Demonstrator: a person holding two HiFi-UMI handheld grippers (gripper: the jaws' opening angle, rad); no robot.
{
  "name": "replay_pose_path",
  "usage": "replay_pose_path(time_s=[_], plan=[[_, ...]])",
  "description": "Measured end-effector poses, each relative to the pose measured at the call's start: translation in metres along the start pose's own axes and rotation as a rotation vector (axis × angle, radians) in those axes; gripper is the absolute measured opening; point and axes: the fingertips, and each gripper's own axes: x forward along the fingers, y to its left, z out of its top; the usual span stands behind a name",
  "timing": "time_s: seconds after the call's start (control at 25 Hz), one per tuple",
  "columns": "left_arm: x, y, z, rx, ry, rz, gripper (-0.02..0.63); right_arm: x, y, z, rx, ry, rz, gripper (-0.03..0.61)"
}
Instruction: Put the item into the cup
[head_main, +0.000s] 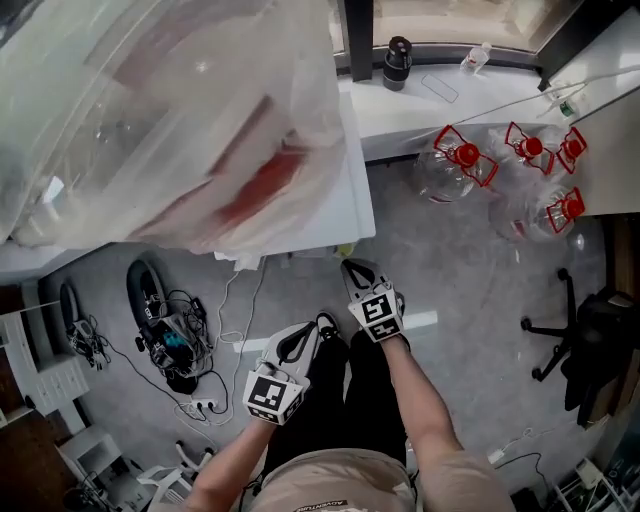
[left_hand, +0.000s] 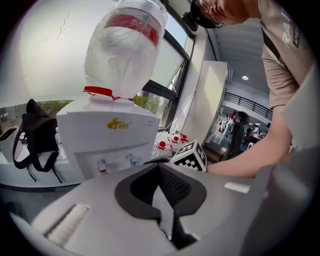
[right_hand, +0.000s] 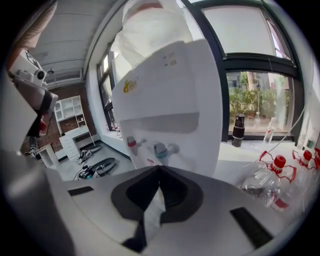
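Note:
No cup and no loose item show in any view. In the head view my left gripper (head_main: 322, 322) and right gripper (head_main: 353, 267) are held side by side in front of the person's legs, above the grey floor. Both point toward a white water dispenser (head_main: 345, 205). The left gripper (left_hand: 159, 165) has its jaws together with nothing between them. My right gripper (right_hand: 159, 168) is also shut and empty, facing the dispenser's red tap (right_hand: 133, 144) and blue tap (right_hand: 163, 148). A plastic-wrapped water bottle (left_hand: 125, 45) sits upside down on the dispenser (left_hand: 107, 137).
Several empty bottles with red caps (head_main: 462, 160) lie on the floor to the right of the dispenser. A black flask (head_main: 398, 62) stands on the window ledge. Cables and a power strip (head_main: 198, 404) lie at the left, and an office chair (head_main: 585, 340) stands at the right.

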Motion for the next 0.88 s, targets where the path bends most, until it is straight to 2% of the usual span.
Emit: replay_pose_path(time_s=[0.12,0.32,0.88], plan=[[0.004,0.004,-0.005,-0.021,0.013,0.007,0.008,0.02,-0.008,-0.011,-0.022,0.035,0.002,0.012],[0.004,0.006,-0.018,0.0,0.041,-0.017,0.008,0.043,-0.014,-0.022,-0.06,0.05,-0.008,0.012],[0.001,0.022,-0.045,-0.029,0.104,-0.018,0.008,0.081,-0.027,-0.052,0.011,0.084,-0.036,0.012]])
